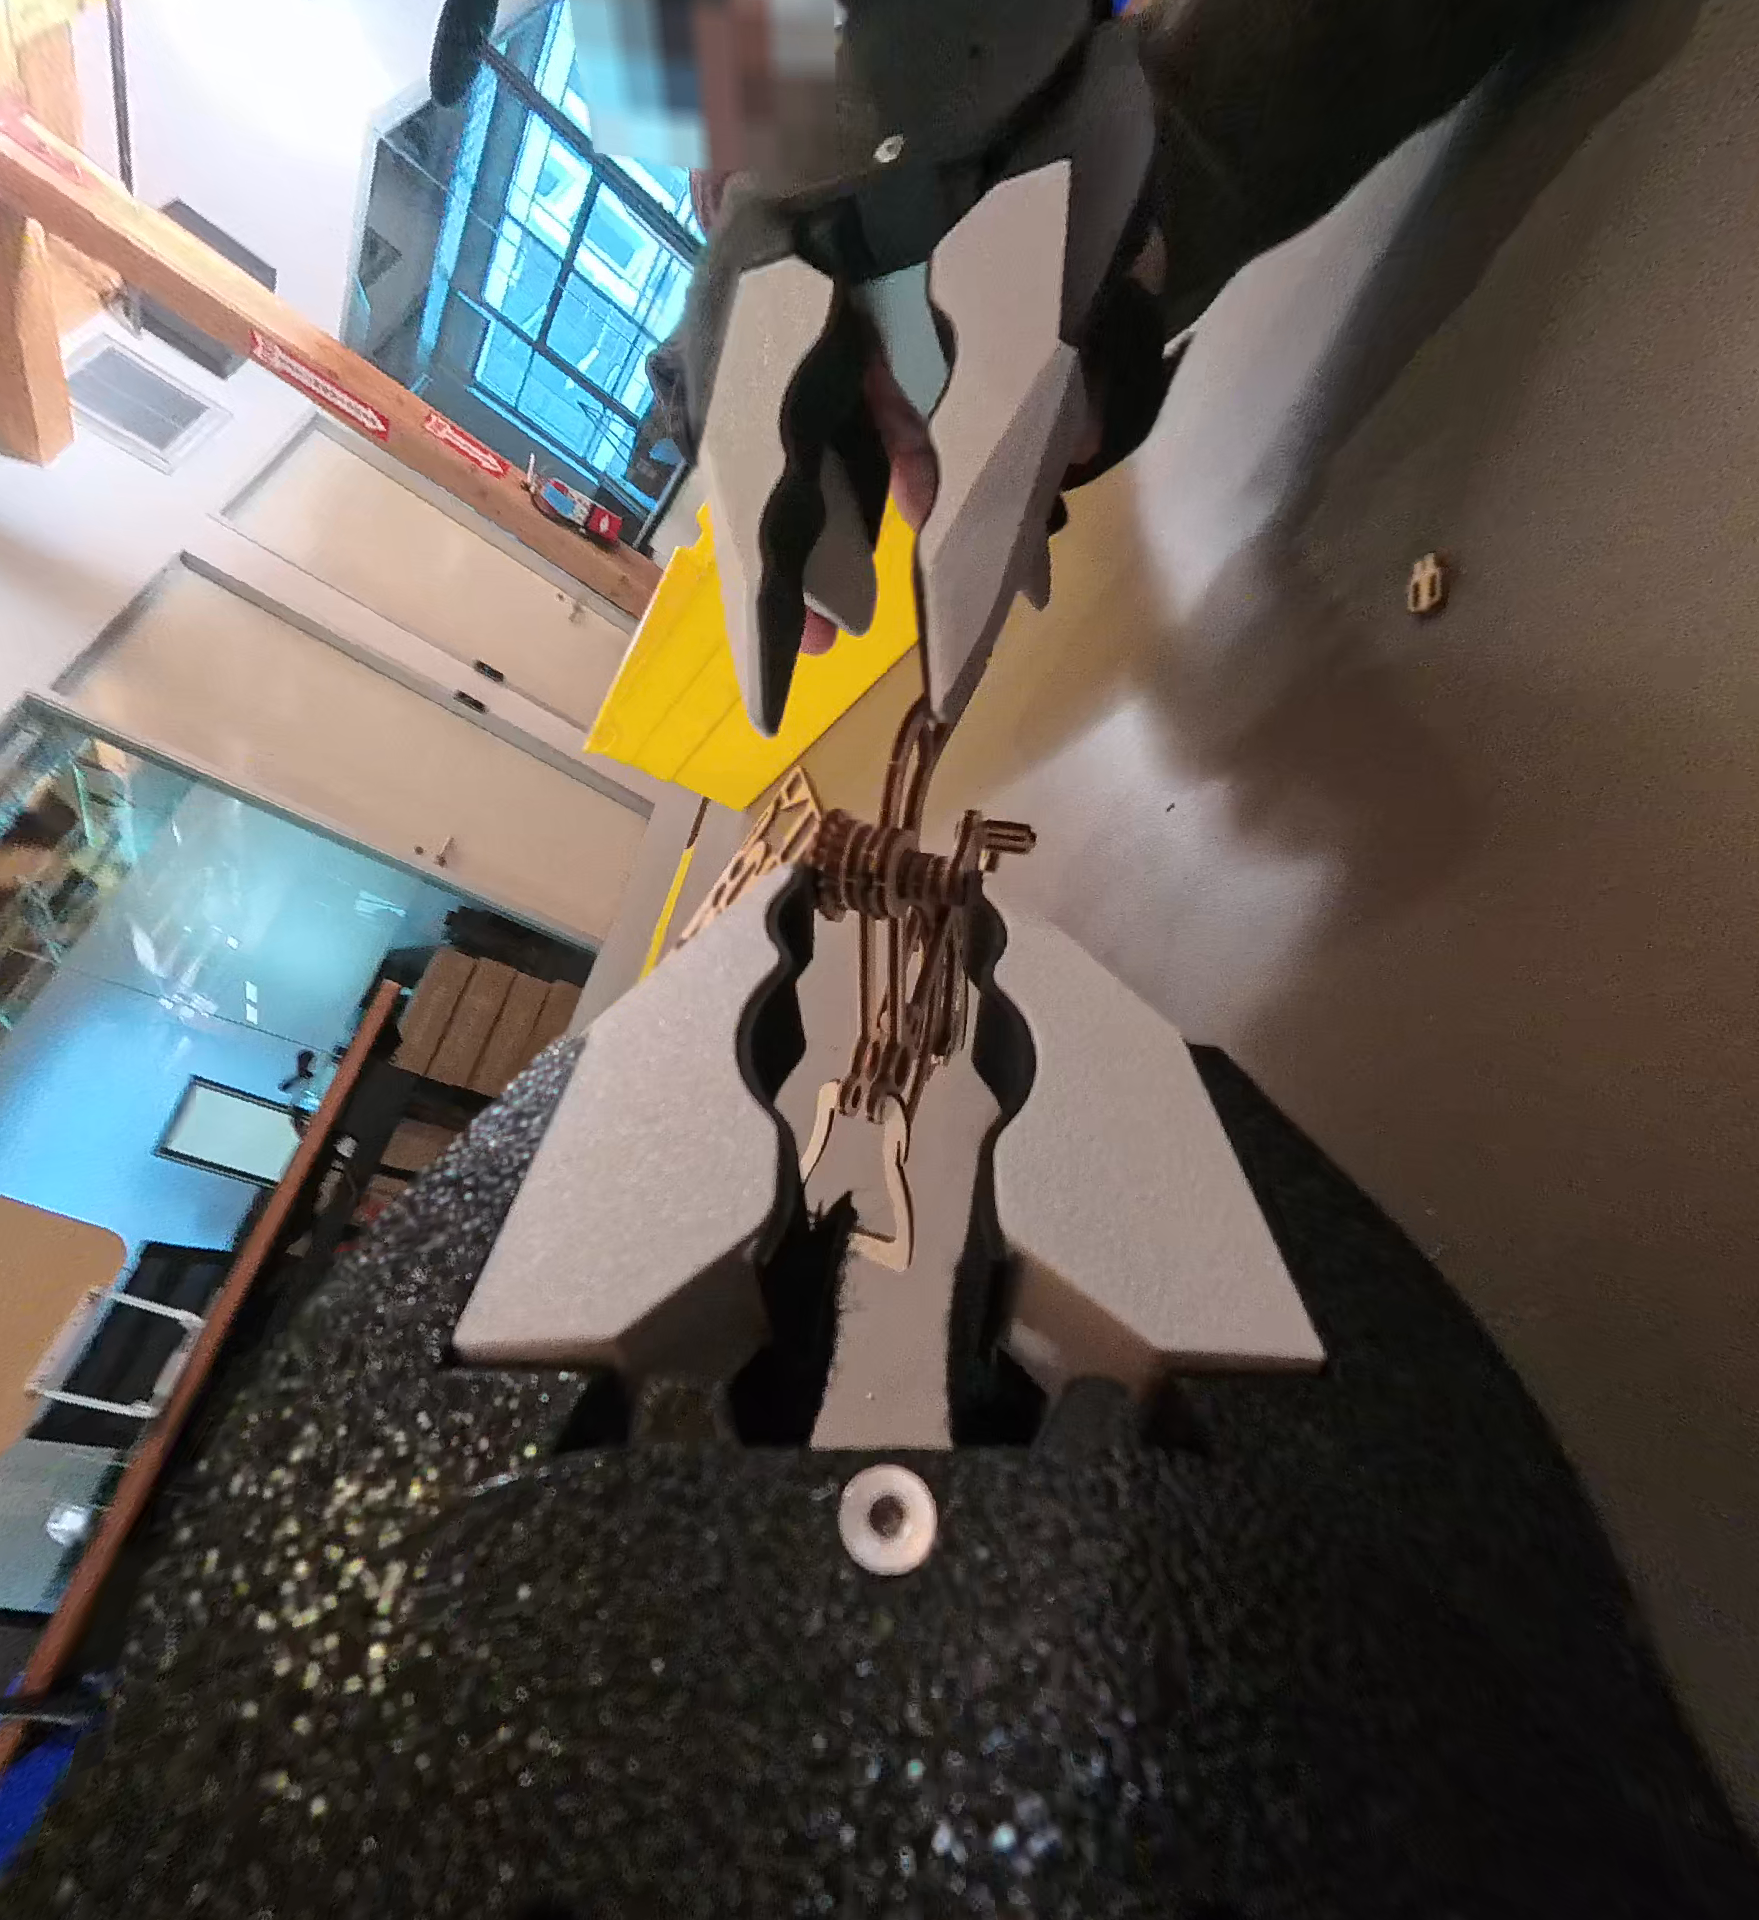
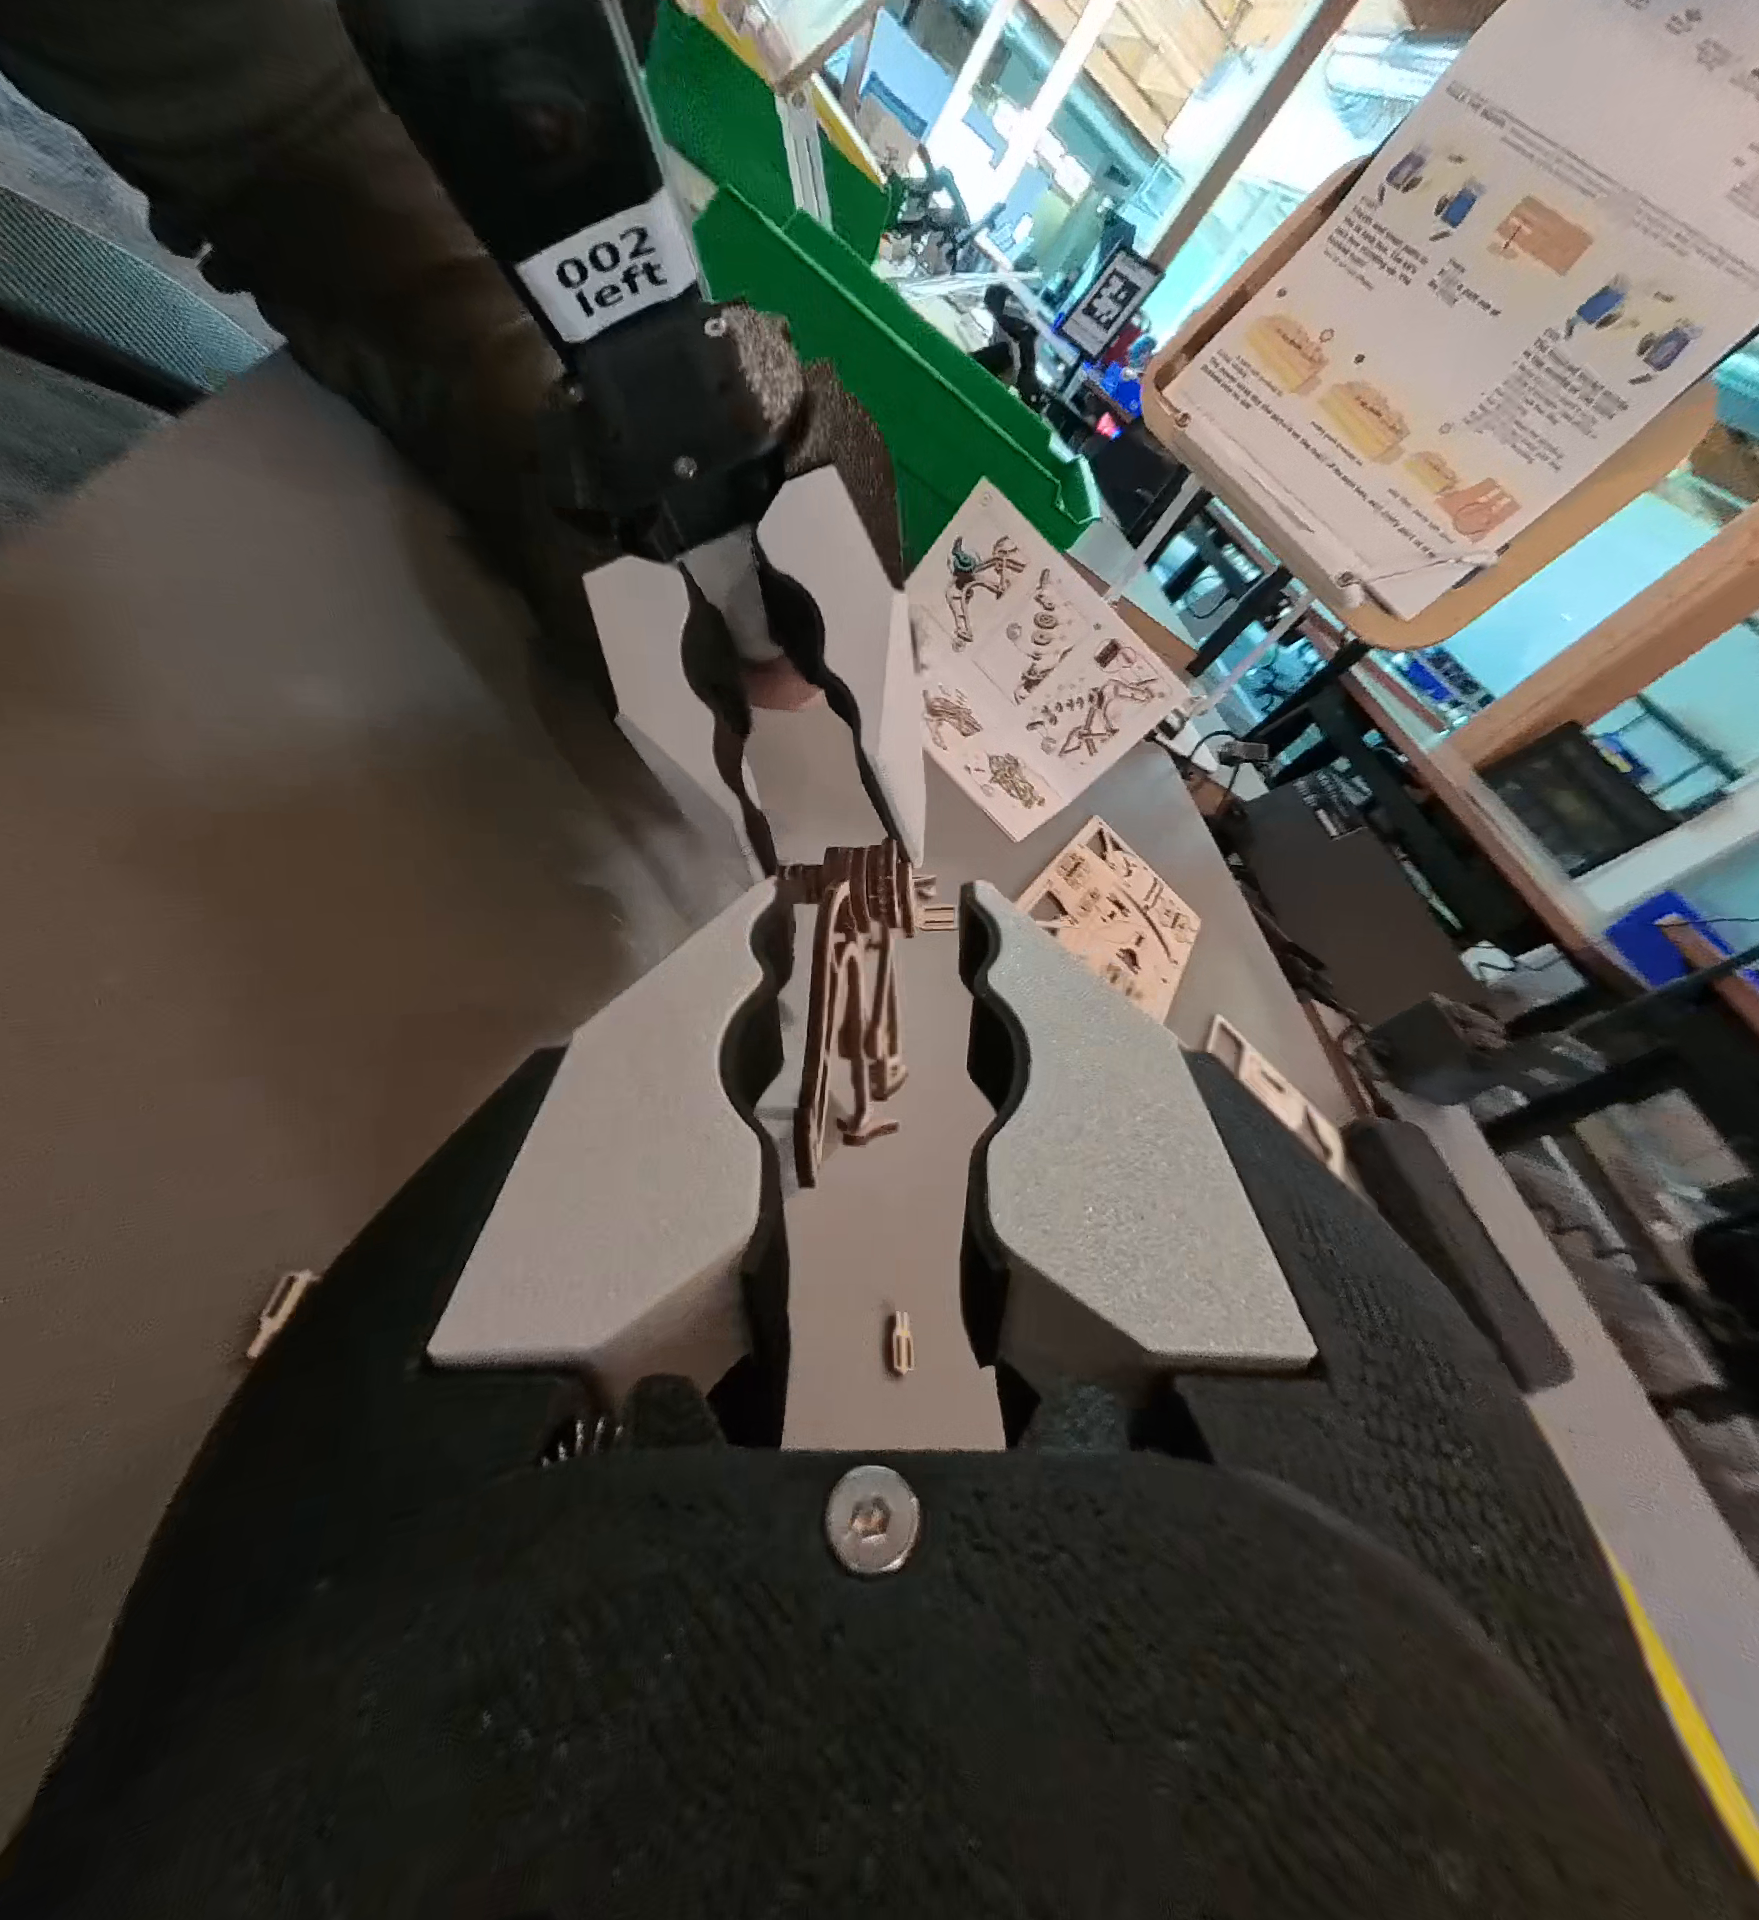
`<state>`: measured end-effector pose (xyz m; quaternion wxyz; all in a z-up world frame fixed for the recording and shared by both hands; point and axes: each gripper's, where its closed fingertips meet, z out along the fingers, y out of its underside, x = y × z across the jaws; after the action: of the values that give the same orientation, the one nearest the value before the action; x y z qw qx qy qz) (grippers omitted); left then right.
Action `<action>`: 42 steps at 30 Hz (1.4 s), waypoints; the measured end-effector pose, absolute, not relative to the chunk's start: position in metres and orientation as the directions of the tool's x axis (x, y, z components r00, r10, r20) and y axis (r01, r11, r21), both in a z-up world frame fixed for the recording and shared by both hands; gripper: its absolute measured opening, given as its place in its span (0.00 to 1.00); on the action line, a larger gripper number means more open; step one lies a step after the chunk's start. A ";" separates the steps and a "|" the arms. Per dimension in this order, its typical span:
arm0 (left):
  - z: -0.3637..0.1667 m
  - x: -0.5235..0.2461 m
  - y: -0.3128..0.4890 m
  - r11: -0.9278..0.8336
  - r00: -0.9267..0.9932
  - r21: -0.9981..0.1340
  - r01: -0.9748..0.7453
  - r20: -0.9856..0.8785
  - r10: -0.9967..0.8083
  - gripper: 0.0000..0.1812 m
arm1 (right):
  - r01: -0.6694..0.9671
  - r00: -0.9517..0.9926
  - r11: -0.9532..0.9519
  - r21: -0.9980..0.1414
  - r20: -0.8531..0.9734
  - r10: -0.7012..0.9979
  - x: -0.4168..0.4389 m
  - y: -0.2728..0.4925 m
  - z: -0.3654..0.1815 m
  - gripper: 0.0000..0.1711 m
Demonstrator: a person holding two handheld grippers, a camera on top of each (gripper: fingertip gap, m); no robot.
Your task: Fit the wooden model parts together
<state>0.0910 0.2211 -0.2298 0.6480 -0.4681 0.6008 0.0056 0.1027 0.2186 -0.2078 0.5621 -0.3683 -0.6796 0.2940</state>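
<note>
Both grippers are meeting nose to nose over a grey tabletop (image 2: pixel 1083 831), the half-built wooden model (image 1: pixel 896 935) standing up between them. The left gripper (image 1: pixel 890 894) is showing its jaws spread apart, the model's flat frame and stacked-disc axle sitting in the gap near the tips; whether either pad is touching the wood cannot be told. The right gripper (image 2: pixel 870 899) is likewise gaping, its left finger running just beside the model's frame, with contact unclear.

A small loose wooden piece (image 2: pixel 900 1340) is lying on the table beneath the right gripper's fingers. Farther out, a sheet of cut-out wooden parts (image 2: pixel 1114 925) is resting flat beyond an illustrated instruction sheet (image 2: pixel 1031 665). Green bins (image 2: pixel 854 364) are standing behind, and a yellow bin (image 1: pixel 688 686) is showing past the opposite gripper.
</note>
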 end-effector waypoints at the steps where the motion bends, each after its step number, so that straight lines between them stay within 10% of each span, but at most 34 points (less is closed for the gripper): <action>1: -0.232 0.092 0.220 0.589 0.250 -0.561 -0.581 -0.812 -0.527 0.15 | 0.180 -0.099 0.537 -0.824 0.528 0.843 0.101 0.218 -0.209 0.18; 13: -0.249 0.100 0.206 0.742 0.083 -0.372 -0.558 -0.914 -0.396 0.15 | 0.258 -0.211 0.376 -0.890 0.328 0.921 0.101 0.212 -0.231 0.10; 29: -0.201 0.097 0.150 0.334 -0.101 -0.940 -0.073 -0.326 -0.940 0.15 | 0.026 -0.291 0.401 -0.916 0.377 0.879 0.110 0.183 -0.189 0.11; 42: -0.196 0.093 0.116 -0.034 -0.460 -0.998 -0.045 0.051 -0.886 0.15 | -0.096 -0.362 0.667 -0.739 0.650 0.668 0.086 0.112 -0.191 0.12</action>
<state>0.0934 0.1155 -0.1958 0.3469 -0.3866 0.6024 -0.6061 0.0862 0.1123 -0.1906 0.5312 -0.1926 -0.7427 0.3595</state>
